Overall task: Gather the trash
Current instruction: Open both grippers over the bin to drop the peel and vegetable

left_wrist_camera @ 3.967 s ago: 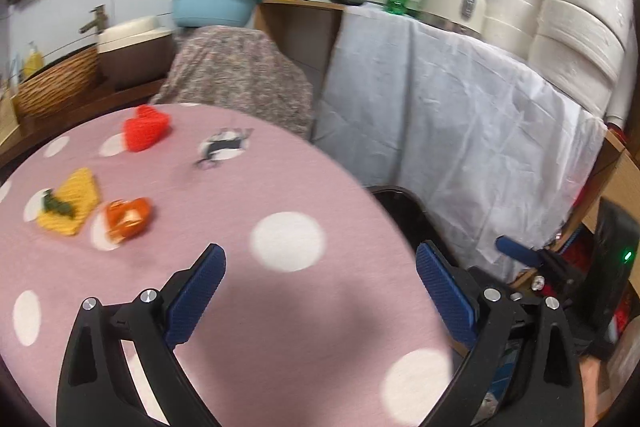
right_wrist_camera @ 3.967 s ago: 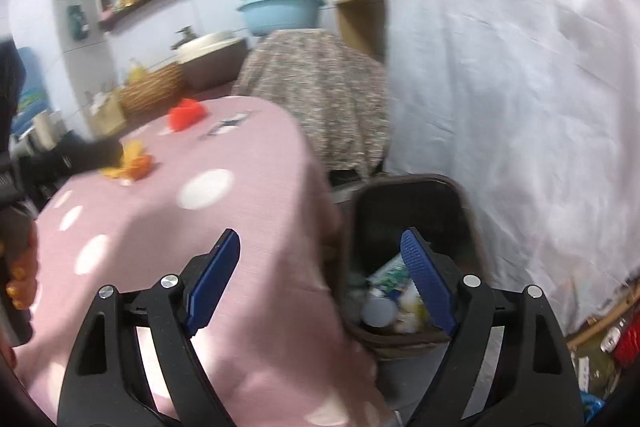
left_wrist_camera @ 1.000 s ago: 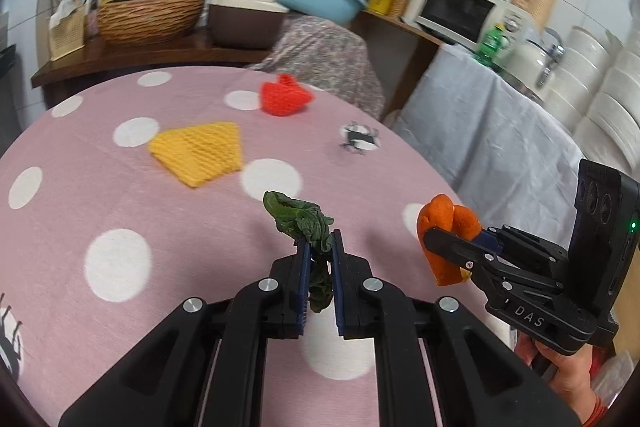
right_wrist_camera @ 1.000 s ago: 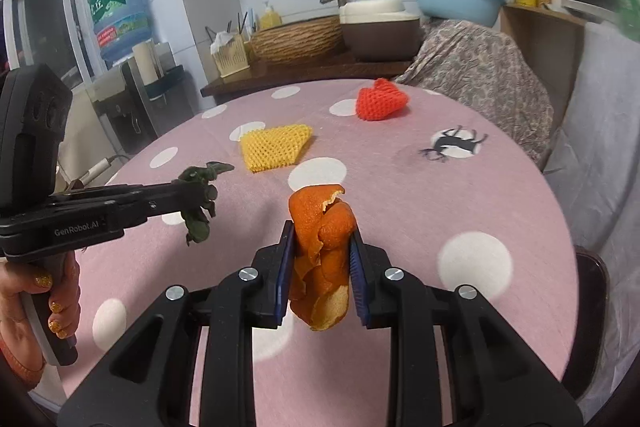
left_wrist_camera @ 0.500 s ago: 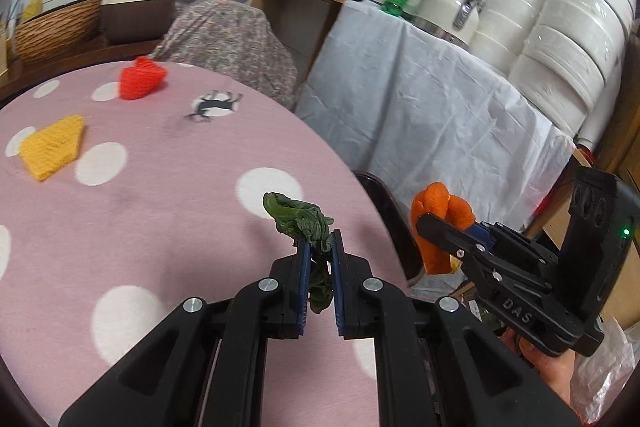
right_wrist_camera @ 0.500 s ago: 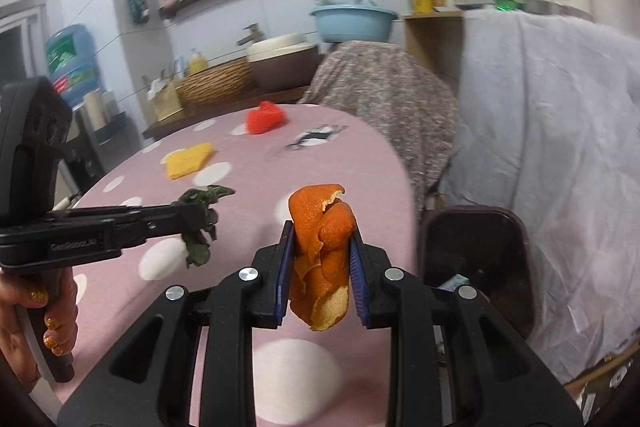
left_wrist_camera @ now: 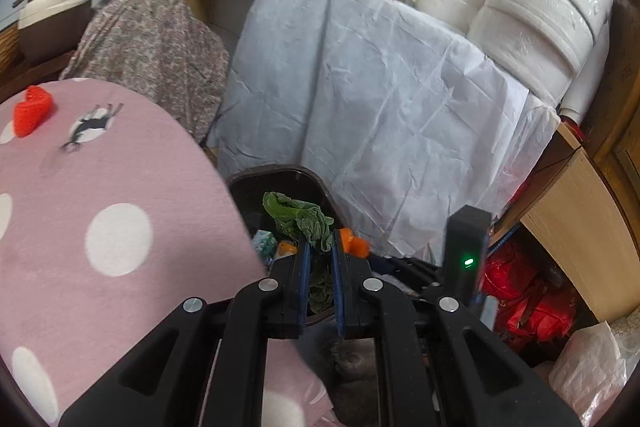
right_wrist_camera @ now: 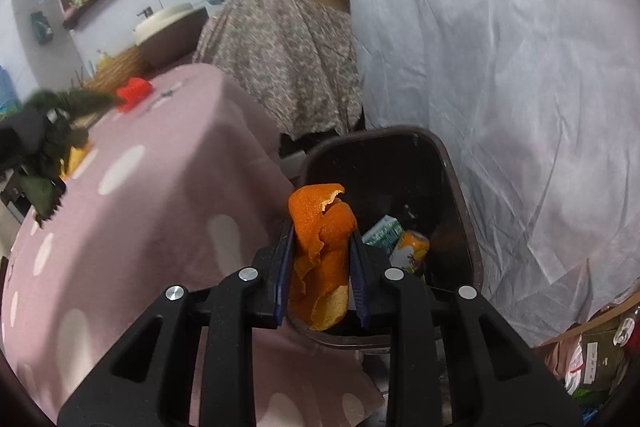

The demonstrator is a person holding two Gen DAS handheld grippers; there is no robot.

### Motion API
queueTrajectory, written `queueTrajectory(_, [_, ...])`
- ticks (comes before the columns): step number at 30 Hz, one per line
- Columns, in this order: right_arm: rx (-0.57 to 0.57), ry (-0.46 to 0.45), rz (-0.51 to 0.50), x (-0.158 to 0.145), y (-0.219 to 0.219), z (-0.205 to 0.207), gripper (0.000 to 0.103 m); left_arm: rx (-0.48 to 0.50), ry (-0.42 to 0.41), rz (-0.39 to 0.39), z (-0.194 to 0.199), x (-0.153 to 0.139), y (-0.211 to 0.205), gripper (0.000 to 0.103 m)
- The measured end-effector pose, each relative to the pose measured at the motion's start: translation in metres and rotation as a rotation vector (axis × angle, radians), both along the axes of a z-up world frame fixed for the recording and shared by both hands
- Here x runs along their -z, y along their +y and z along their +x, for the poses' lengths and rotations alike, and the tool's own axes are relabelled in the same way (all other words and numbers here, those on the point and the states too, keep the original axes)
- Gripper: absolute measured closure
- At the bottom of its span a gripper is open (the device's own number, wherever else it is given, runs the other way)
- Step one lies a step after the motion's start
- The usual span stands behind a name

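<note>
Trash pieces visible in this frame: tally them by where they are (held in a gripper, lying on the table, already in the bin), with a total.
Held in a gripper: 2 (green leaf in the left gripper, orange peel in the right gripper)
On the table: 1 (red foam net)
In the bin: 2 (green-and-white carton, orange can)
Total: 5

Orange peel (right_wrist_camera: 320,259): curled, clamped upright, above the bin's near rim.
Wilted greens (left_wrist_camera: 300,219): crumpled, pinched, over the bin.
Dark bin (right_wrist_camera: 460,195): open, carton and can inside.
</note>
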State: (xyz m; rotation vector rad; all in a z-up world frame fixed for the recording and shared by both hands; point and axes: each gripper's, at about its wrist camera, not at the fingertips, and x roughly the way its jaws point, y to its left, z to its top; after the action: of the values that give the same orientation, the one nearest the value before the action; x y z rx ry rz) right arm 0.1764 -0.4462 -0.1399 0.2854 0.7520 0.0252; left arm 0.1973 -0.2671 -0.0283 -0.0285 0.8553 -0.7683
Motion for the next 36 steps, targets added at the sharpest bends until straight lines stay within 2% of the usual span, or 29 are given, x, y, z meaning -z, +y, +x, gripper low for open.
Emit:
queueTrajectory(4, [0.015,0.049,0.001,0.03,-0.009,0.013,0.077,0.01,0.057,0.035,0.016,0.018,-0.032,0.092])
queueTrajectory(8, [0.037,0.087,0.041,0.057,-0.02,0.021,0.075,0.008,0.081,0.082,0.027,0.035,-0.057,0.092])
queueTrajectory(11, [0.063,0.091,0.046,0.066,-0.027,0.023,0.064,0.004,0.098,0.111,0.036,0.043,-0.07,0.092])
queueTrajectory(14, [0.079,0.083,0.057,0.069,-0.03,0.017,0.051,-0.002,0.127,0.135,0.047,0.055,-0.08,0.092])
queueTrajectory(24, [0.09,0.036,0.01,0.052,-0.029,0.0,0.043,-0.016,0.207,0.238,0.079,0.089,-0.117,0.092])
queueTrajectory(25, [0.093,0.04,0.013,0.052,-0.031,0.0,0.043,-0.018,0.212,0.245,0.08,0.09,-0.12,0.087])
queueTrajectory(27, [0.102,0.045,0.021,0.052,-0.034,0.0,0.043,-0.028,0.207,0.239,0.083,0.089,-0.122,0.064])
queueTrajectory(28, [0.106,0.047,0.023,0.052,-0.035,0.001,0.043,-0.041,0.195,0.233,0.084,0.086,-0.121,0.045])
queueTrajectory(29, [0.109,0.05,0.021,0.053,-0.036,0.001,0.043,-0.059,0.18,0.225,0.085,0.082,-0.119,0.039])
queueTrajectory(33, [0.122,0.042,0.02,0.049,-0.04,-0.003,0.043,-0.063,0.139,0.204,0.085,0.068,-0.116,0.037])
queueTrajectory(36, [0.139,0.032,0.016,0.041,-0.042,-0.005,0.04,-0.065,0.073,0.186,0.078,0.052,-0.108,0.029])
